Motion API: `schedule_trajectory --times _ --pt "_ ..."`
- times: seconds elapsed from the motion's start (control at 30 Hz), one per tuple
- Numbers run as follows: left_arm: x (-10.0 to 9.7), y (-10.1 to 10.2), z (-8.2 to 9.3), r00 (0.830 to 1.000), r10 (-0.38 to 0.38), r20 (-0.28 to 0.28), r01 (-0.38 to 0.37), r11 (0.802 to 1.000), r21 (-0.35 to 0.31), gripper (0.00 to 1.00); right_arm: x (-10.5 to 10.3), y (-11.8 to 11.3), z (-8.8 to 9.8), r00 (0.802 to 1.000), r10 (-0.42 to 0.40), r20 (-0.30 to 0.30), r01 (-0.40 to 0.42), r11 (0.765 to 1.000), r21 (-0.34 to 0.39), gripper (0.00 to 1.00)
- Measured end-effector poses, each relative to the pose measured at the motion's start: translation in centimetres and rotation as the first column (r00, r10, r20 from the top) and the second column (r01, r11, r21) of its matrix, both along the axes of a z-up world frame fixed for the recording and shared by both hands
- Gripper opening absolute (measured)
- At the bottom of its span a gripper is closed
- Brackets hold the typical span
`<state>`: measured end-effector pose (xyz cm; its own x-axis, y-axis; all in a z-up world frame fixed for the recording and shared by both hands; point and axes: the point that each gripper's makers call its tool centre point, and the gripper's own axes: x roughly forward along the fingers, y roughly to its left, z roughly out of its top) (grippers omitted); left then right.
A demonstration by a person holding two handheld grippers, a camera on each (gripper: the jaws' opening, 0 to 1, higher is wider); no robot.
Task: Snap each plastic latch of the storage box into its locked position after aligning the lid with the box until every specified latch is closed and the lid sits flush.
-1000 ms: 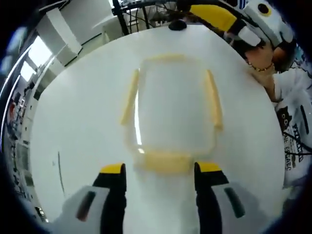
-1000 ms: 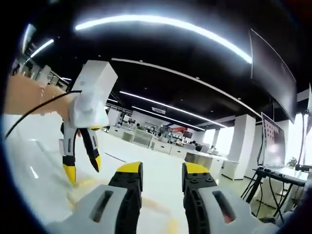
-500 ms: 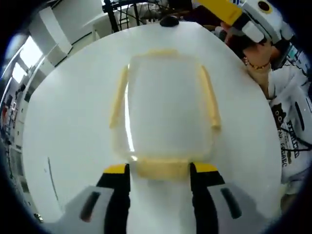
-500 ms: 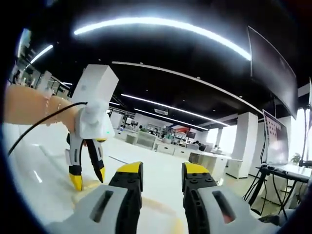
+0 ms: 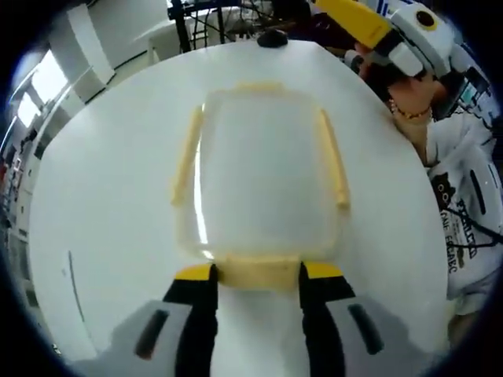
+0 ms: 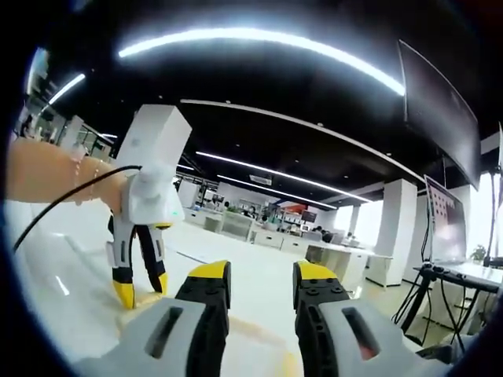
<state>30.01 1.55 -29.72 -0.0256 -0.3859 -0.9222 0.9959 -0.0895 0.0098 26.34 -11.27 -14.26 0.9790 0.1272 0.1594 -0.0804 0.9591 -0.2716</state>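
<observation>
The storage box (image 5: 263, 188) sits on a round white table (image 5: 102, 204), seen from above in the left gripper view. Its clear lid (image 5: 259, 177) lies on top, edged by pale yellow latches: one on the left side (image 5: 185, 157), one on the right side (image 5: 332, 161), one on the far edge (image 5: 253, 88), and a near latch (image 5: 258, 272) closest to the camera.

The left gripper (image 5: 257, 276) has its yellow-tipped jaws parted, one on each end of the near latch, just about touching it (whether they actually press on it is hard to tell). In the right gripper view the left gripper (image 6: 140, 289) points down at the table with its jaws apart.

The right gripper (image 6: 258, 276) hangs above the table with a narrow gap between its jaws and nothing in them. In the left gripper view it appears at the far right (image 5: 369, 20), held by a hand (image 5: 409, 98).
</observation>
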Motion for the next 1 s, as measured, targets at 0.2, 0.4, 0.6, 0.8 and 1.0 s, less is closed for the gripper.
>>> schedule_trajectory --times 0.2,0.4,0.6,0.8,1.0 --pt "-0.2 0.5 0.0 1.0 0.008 0.0 -0.008 1.0 0.007 0.41 -0.3 -0.4 0.6 1.0 0.005 0.024 -0.005 1.0 -0.023 0.36" --pt "-0.5 0.8 0.0 1.0 0.018 0.002 -0.018 1.0 0.02 0.41 -0.9 -1.5 2.3 0.999 0.028 0.041 -0.027 0.999 -0.033 0.39" --pt "-1.0 0.9 0.2 1.0 0.022 0.003 -0.022 0.999 0.035 0.41 -1.1 -3.2 2.3 1.0 0.011 -0.024 -0.015 0.989 -0.144 0.43" --pt "-1.2 1.0 0.3 1.0 0.024 0.004 -0.024 0.999 0.046 0.4 -0.6 -3.8 1.9 0.993 0.072 -0.095 -0.09 0.974 -0.207 0.47" --pt "-1.1 1.2 0.2 1.0 0.028 0.008 -0.029 0.998 0.061 0.4 0.7 -5.5 -0.2 0.944 0.1 -0.314 -0.227 0.888 -0.4 0.47"
